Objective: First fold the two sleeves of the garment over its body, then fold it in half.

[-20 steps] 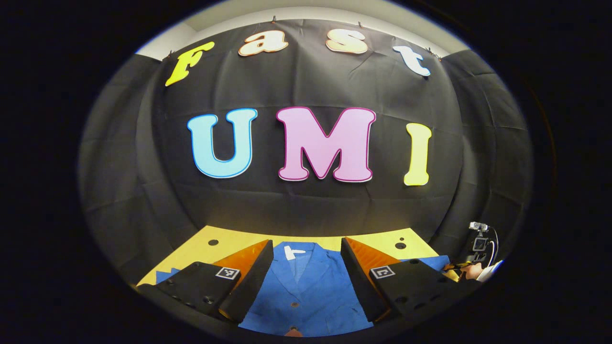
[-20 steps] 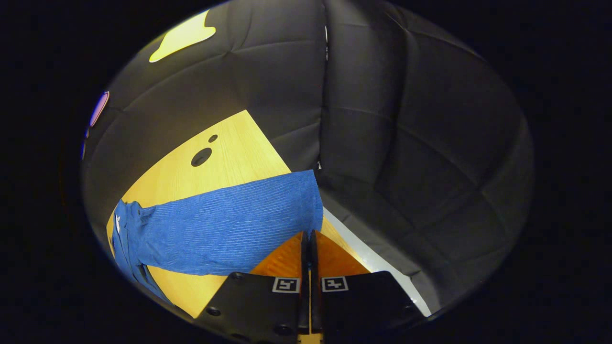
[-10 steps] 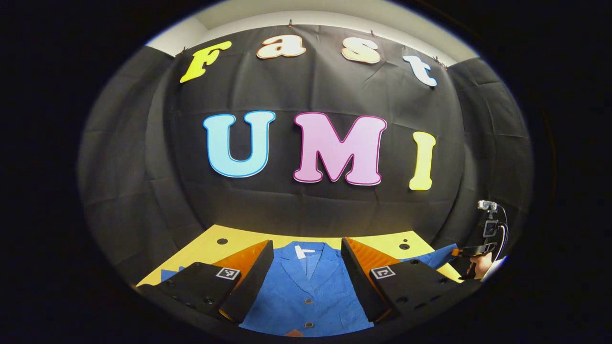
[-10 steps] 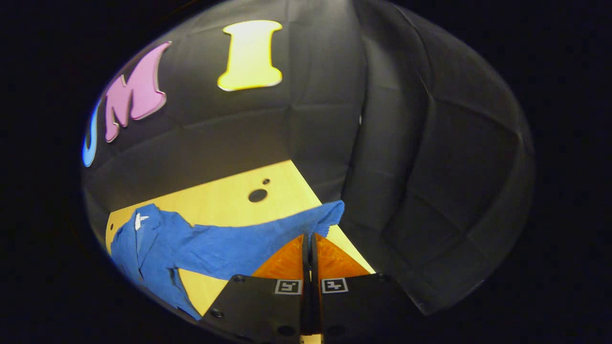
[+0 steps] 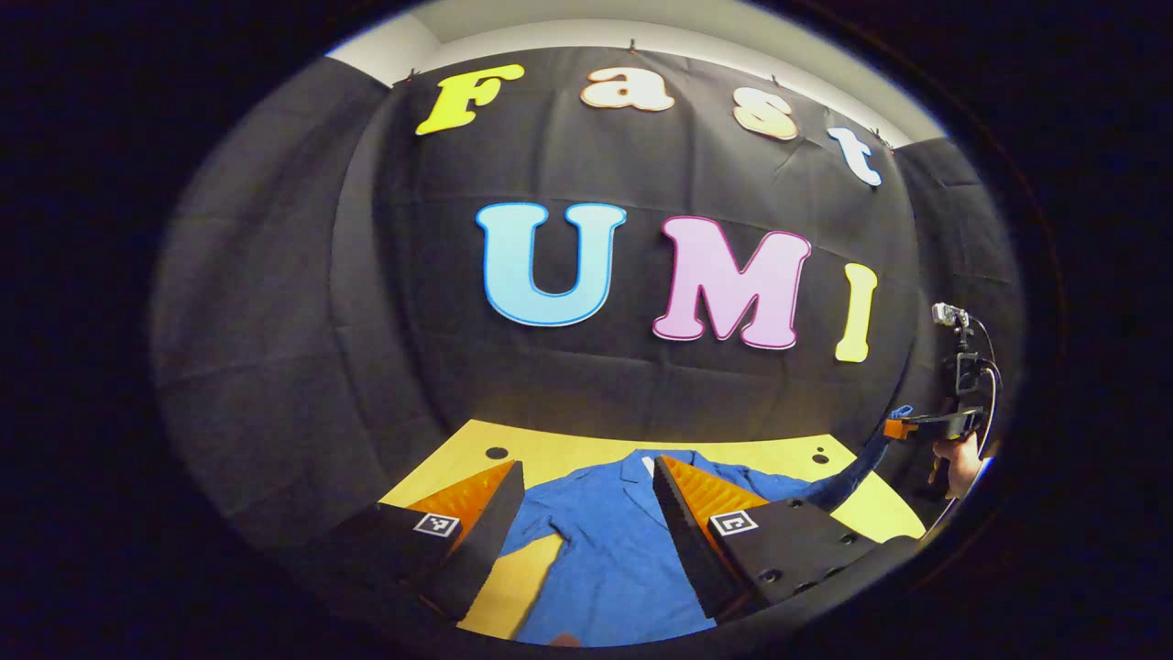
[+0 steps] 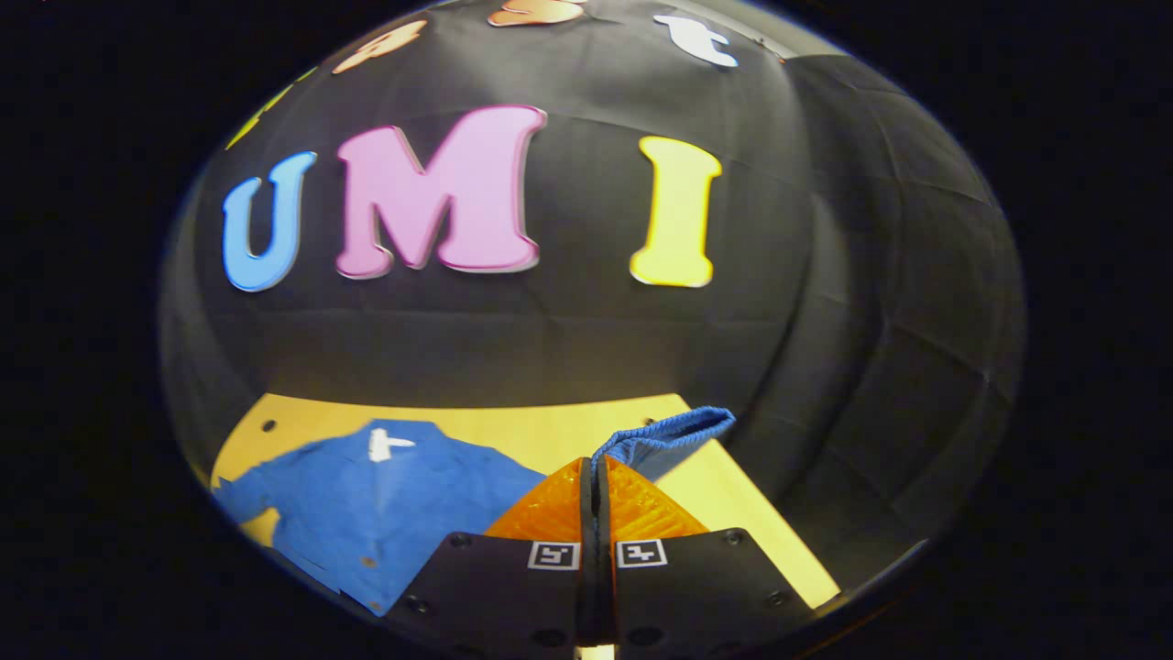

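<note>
A blue button-up garment (image 5: 605, 541) lies face up on the yellow table (image 5: 550, 449), collar toward the wall. In the right gripper view the garment (image 6: 403, 504) spreads at lower left, and my right gripper (image 6: 594, 469) is shut on its sleeve cuff (image 6: 674, 435), which sticks up past the fingertips. In the left gripper view that sleeve (image 5: 848, 477) rises off the table to the right gripper (image 5: 903, 427), held by a hand (image 5: 958, 458) at far right. My left gripper (image 5: 586, 472) hovers open above the garment's body, nothing between its fingers.
The yellow table (image 6: 751, 513) has small round holes near its back corners (image 5: 496, 453). Black cloth walls close in behind and on both sides. Bare tabletop shows to the left of the garment (image 5: 522, 587).
The right gripper has lifted the sleeve cuff off the table and swung toward the garment's body. The left gripper has shifted and turned left, so the garment now sits more to its right.
</note>
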Demonstrator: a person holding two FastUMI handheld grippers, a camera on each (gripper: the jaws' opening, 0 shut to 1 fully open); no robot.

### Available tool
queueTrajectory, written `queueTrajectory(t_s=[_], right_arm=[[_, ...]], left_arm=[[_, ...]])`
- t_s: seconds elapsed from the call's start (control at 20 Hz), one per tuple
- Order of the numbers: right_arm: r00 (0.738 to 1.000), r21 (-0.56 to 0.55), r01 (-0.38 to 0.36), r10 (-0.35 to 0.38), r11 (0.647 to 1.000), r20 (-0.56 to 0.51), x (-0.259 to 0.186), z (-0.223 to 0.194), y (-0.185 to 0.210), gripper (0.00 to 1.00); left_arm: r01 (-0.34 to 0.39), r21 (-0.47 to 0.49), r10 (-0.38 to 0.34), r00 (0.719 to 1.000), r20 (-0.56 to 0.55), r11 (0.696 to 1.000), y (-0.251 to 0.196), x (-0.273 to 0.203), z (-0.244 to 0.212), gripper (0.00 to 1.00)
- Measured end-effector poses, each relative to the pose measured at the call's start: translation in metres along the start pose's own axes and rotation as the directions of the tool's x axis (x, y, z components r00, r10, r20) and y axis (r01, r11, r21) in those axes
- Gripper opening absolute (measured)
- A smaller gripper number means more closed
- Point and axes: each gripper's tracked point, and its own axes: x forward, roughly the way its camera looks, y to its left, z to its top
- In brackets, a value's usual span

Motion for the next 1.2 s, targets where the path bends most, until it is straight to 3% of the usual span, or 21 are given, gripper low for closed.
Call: queueTrajectory(t_s=[0.3,0.45,0.6,0.75,0.85,0.9,0.95,1.05,1.15,1.2], right_arm=[[0.981,0.004,-0.187,0.187,0.982,-0.049,0.025,-0.002,0.179,0.00],[0.938,0.097,-0.316,0.326,0.944,-0.115,0.046,-0.039,0.274,0.00],[0.892,0.196,-0.368,0.405,0.909,-0.200,0.076,-0.091,0.349,0.00],[0.859,0.270,-0.357,0.428,0.894,-0.280,0.105,-0.141,0.385,0.00],[0.841,0.330,-0.340,0.442,0.881,-0.313,0.117,-0.165,0.400,0.00],[0.825,0.358,-0.342,0.460,0.869,-0.329,0.120,-0.178,0.410,0.09],[0.795,0.393,-0.351,0.492,0.850,-0.354,0.118,-0.189,0.421,0.00],[0.735,0.443,-0.357,0.540,0.822,-0.410,0.109,-0.211,0.433,0.03],[0.698,0.438,-0.379,0.563,0.815,-0.443,0.104,-0.224,0.432,0.11],[0.679,0.438,-0.398,0.580,0.806,-0.450,0.099,-0.221,0.427,0.22]], left_arm=[[-0.126,-0.034,0.125,0.992,-0.029,0.991,0.110,-0.013,-0.026,0.81],[-0.184,-0.023,0.183,0.982,-0.056,0.983,0.146,-0.022,-0.041,0.81],[-0.256,0.013,0.257,0.964,-0.063,0.966,0.171,-0.030,-0.045,0.82],[-0.327,0.025,0.327,0.936,-0.130,0.945,0.189,-0.026,-0.070,0.82],[-0.396,0.036,0.391,0.883,-0.259,0.918,0.201,-0.026,-0.095,0.82],[-0.406,0.015,0.390,0.867,-0.311,0.914,0.199,-0.026,-0.106,0.82],[-0.408,-0.023,0.379,0.866,-0.326,0.913,0.192,-0.022,-0.112,0.84],[-0.409,-0.083,0.362,0.872,-0.330,0.909,0.188,-0.014,-0.110,0.84],[-0.400,-0.091,0.356,0.881,-0.313,0.912,0.189,-0.006,-0.109,0.84],[-0.396,-0.071,0.357,0.881,-0.311,0.916,0.192,0.002,-0.115,0.84]])
